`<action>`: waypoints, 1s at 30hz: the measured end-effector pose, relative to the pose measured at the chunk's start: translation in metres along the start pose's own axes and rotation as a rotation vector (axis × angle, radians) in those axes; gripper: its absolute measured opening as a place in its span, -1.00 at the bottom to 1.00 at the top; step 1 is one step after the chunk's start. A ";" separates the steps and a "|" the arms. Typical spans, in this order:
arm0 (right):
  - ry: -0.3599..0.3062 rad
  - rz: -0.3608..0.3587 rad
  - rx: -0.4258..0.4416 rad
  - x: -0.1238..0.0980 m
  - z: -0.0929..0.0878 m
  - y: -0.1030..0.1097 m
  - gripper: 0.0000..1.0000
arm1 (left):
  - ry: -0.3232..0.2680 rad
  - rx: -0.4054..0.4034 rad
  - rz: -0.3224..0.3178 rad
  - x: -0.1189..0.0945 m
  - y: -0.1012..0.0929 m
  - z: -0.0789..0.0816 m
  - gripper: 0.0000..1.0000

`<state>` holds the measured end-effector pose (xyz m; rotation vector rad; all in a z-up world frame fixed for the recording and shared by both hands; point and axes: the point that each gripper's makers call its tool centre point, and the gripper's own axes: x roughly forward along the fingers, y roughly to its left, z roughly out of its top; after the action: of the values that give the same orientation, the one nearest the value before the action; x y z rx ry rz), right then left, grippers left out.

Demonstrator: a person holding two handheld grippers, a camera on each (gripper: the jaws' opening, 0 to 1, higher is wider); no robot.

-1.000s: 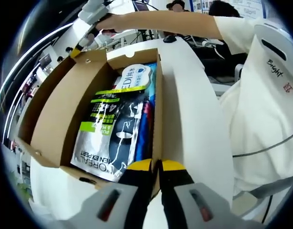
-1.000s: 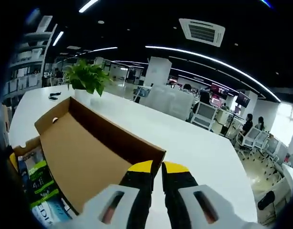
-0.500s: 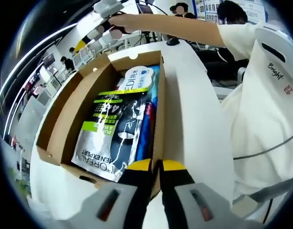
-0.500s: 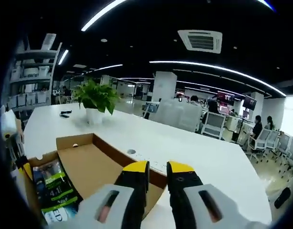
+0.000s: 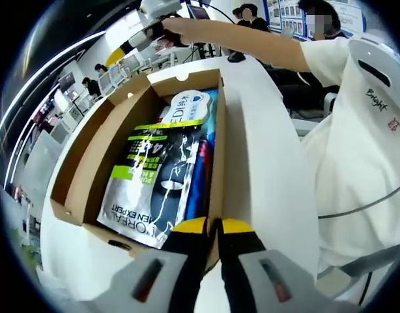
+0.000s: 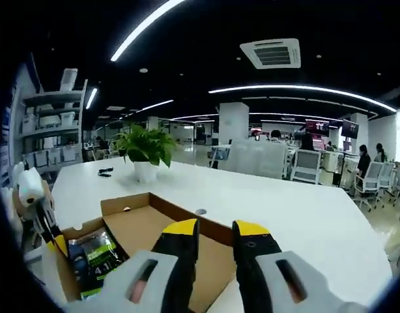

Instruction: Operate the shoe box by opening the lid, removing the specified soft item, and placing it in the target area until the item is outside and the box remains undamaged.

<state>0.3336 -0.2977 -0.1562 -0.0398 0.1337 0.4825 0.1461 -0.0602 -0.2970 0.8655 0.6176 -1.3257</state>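
In the left gripper view, the box [image 5: 89, 156] lies open on the white table [image 5: 265, 169], its lid [image 5: 73, 163] folded flat out to the left. Inside, toward the right wall, lies a black, silver and green sachet [image 5: 154, 182] printed with "MEN EXPERT"; a white and blue packet [image 5: 187, 107] lies at its far end, and a blue item [image 5: 199, 176] shows along its right edge, partly hidden. The left gripper [image 5: 213, 226] rises from the bottom, its yellow-tipped jaws drawn together at the near right corner of the box; they appear to pinch the top edge of the box's right wall, though the contact itself is hard to make out. To the right stands a person in a white shirt [image 5: 363, 143], one bare arm [image 5: 252, 39] reaching across the top to a gripper [image 5: 151, 19] held beyond the far end of the box.

In the right gripper view, the other gripper [image 6: 40, 208] shows at the left edge, next to the box [image 6: 141, 228] with the sachet [image 6: 96, 257] inside. Beyond it, a potted plant [image 6: 146, 151] stands on the table [image 6: 285, 208]. The right gripper [image 6: 216, 229] is above the lid [image 6: 206, 257], its jaws slightly parted with nothing between them. Chairs [image 6: 307, 173] and seated people [image 6: 364, 166] fill the far right.
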 end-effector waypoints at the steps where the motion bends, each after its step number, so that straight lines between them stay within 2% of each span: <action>1: 0.000 0.008 0.013 -0.001 -0.002 0.001 -0.60 | -0.001 0.001 0.000 0.000 0.001 0.000 -0.89; 5: -0.002 0.023 0.046 -0.006 -0.003 0.003 -0.74 | -0.007 0.003 -0.024 0.001 0.002 0.002 -0.91; 7: -0.013 0.038 0.057 -0.007 -0.001 0.005 -0.71 | -0.006 -0.005 -0.035 0.001 0.003 0.002 -0.92; 8: -0.022 0.070 0.063 -0.009 0.001 0.012 -0.70 | 0.000 -0.007 -0.042 0.002 0.003 0.003 -0.92; 13: -0.026 0.087 0.026 -0.015 0.003 0.023 -0.65 | 0.010 -0.030 -0.059 0.003 0.003 0.003 -0.93; 17: -0.053 0.135 0.022 -0.017 0.009 0.039 -0.50 | 0.009 -0.021 -0.054 0.003 0.003 0.003 -0.93; 22: -0.047 0.167 -0.015 -0.025 0.010 0.060 -0.48 | 0.001 -0.007 -0.031 0.003 0.003 0.003 -0.92; 25: -0.060 0.229 0.030 -0.031 0.013 0.072 -0.41 | 0.001 -0.006 -0.031 0.003 0.004 0.003 -0.92; 27: -0.035 0.244 0.062 -0.036 0.009 0.074 -0.38 | 0.000 -0.006 -0.033 0.002 0.004 0.003 -0.92; 30: -0.031 0.227 0.042 -0.042 0.005 0.070 -0.36 | -0.002 -0.002 -0.031 0.002 0.004 0.003 -0.92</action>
<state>0.2653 -0.2547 -0.1462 0.0243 0.1183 0.7065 0.1499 -0.0638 -0.2966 0.8559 0.6327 -1.3532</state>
